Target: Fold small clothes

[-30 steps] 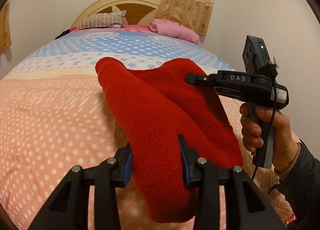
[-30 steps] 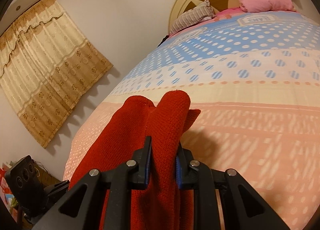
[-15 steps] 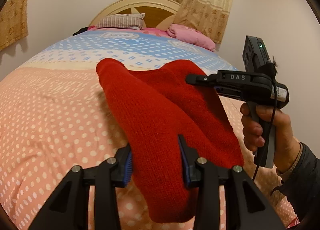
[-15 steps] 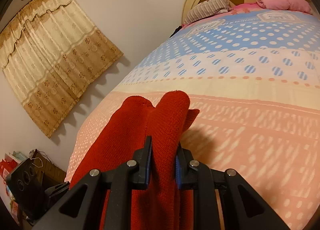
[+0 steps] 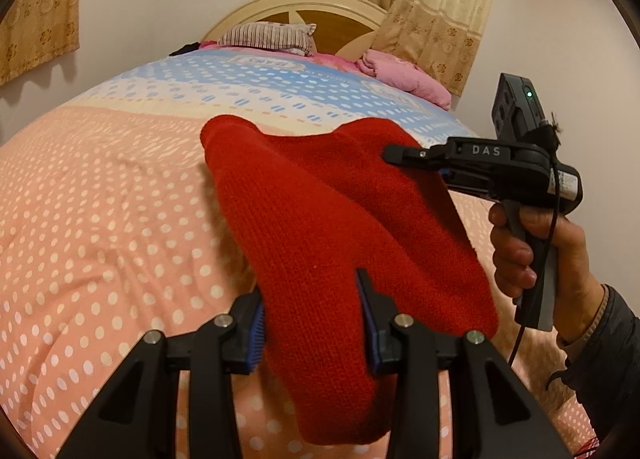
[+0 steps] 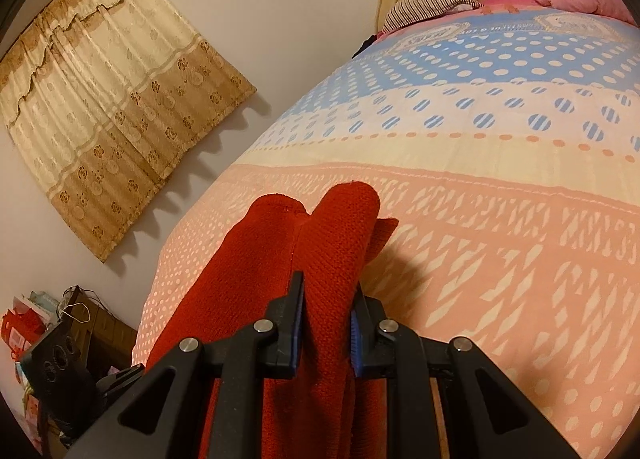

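Dotted quilt (image 5: 100, 227) is covering the bed, peach near, blue far. Red knit garment (image 5: 320, 227) is hanging above it between both tools, coarse ribbed weave, long axis running from the left gripper (image 5: 310, 323) out toward the headboard (image 5: 304, 9). Left gripper is clamping its near end; right gripper (image 6: 326, 323) is pinching a bunched fold, two rounded lobes pointing forward.
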Available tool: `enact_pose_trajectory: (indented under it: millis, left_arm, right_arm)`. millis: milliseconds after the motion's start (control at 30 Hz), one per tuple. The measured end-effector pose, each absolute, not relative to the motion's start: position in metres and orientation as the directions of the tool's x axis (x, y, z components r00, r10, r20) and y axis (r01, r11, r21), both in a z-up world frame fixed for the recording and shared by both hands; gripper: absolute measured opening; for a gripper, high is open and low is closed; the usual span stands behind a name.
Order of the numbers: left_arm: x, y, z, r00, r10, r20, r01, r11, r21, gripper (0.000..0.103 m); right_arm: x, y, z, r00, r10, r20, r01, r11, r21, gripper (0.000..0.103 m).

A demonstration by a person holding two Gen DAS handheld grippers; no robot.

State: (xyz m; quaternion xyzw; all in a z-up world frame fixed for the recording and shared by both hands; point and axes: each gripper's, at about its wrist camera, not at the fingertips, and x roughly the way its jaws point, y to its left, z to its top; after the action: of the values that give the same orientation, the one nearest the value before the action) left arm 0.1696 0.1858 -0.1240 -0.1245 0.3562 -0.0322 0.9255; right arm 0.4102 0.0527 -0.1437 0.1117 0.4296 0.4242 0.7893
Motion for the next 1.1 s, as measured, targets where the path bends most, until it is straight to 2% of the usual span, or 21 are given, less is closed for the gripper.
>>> enact_pose_trajectory:
  millis: [400,533,700,1067,1100]
  left_arm:
    - [0.159,0.189,-0.138,0.732,-0.166,-0.661,-0.029,0.962,-0.273,0.043]
    - [0.156,0.191,-0.144,0.727,-0.164,-0.666,-0.045,0.957,-0.285,0.048]
    - [0.153,0.193,-0.146,0.727,-0.133,-0.673,-0.072,0.961,-0.268,0.06]
    - [0.14,0.188,-0.127,0.754,-0.063,-0.653,-0.092,0.976,-0.2,0.066]
    - [0.138,0.19,-0.123,0.766,-0.05,-0.64,-0.097,0.976,-0.193,0.069]
  right_arm:
    - [0.415,0.051,-0.164,0.262,0.755,-0.601,-0.531,0.633,0.563,0.018]
    - [0.418,0.051,-0.17,0.263,0.749,-0.608,-0.52,0.641,0.565,0.018]
    - [0.422,0.049,-0.183,0.255,0.735,-0.628,-0.495,0.657,0.568,0.018]
    - [0.423,0.046,-0.19,0.261,0.712,-0.652,-0.477,0.682,0.554,0.02]
    - [0.421,0.043,-0.187,0.282,0.704,-0.652,-0.479,0.692,0.54,0.022]
